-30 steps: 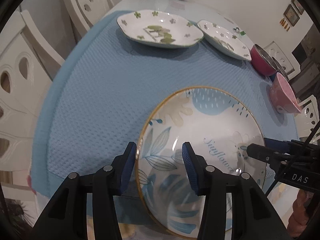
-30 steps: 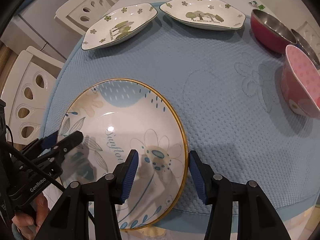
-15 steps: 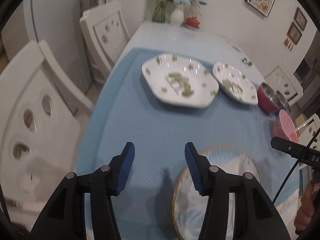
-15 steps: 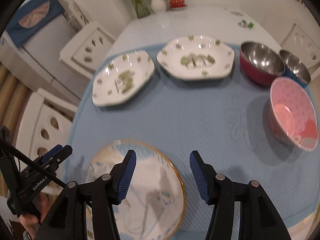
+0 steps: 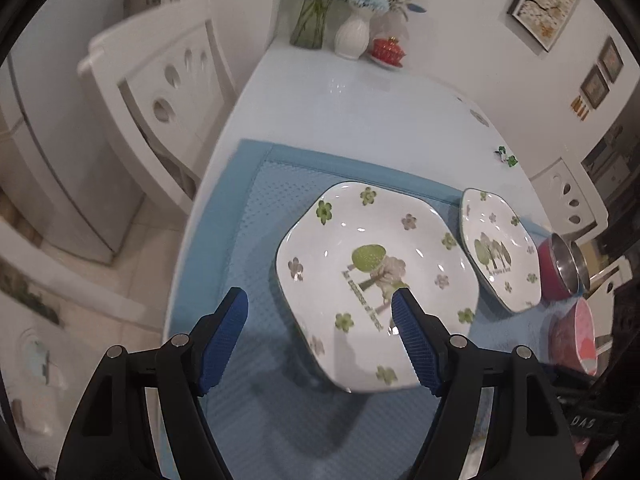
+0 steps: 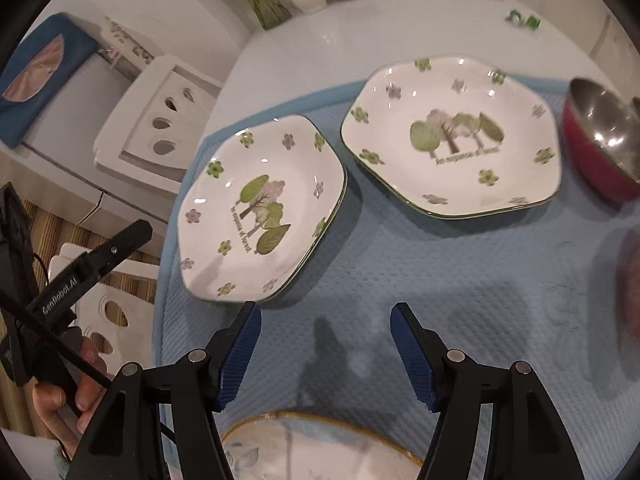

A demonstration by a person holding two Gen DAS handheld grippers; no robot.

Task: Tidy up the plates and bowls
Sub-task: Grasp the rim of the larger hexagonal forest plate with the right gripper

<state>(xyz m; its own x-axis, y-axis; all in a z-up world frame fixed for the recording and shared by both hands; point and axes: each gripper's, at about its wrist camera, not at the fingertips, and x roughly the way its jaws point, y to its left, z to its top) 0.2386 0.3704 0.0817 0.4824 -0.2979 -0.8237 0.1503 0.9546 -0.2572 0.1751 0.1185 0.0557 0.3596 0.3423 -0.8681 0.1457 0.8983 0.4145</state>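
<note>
Two white octagonal plates with green tree and flower prints lie side by side on a blue mat (image 5: 256, 216). The nearer plate (image 5: 376, 280) (image 6: 264, 208) sits just ahead of my open, empty left gripper (image 5: 320, 312); its right finger overlaps the plate's near part. The second plate (image 5: 498, 248) (image 6: 456, 136) lies to its right. My right gripper (image 6: 324, 324) is open and empty above bare mat (image 6: 460, 280). A round gold-rimmed blue floral plate (image 6: 320, 448) lies below it at the frame's bottom. A red steel-lined bowl (image 6: 604, 140) (image 5: 554, 268) and a pink bowl (image 5: 576, 336) stand at the right.
White chairs (image 5: 168, 92) (image 6: 160, 120) stand left of the table. A glass vase with flowers (image 5: 312, 16), a white vase (image 5: 352, 36) and a red lidded dish (image 5: 388, 50) stand at the table's far end. My left gripper also shows in the right wrist view (image 6: 88, 264).
Both grippers have risen and moved forward from the round floral plate, which stays on the mat, toward the two octagonal plates. Both stay open and empty.
</note>
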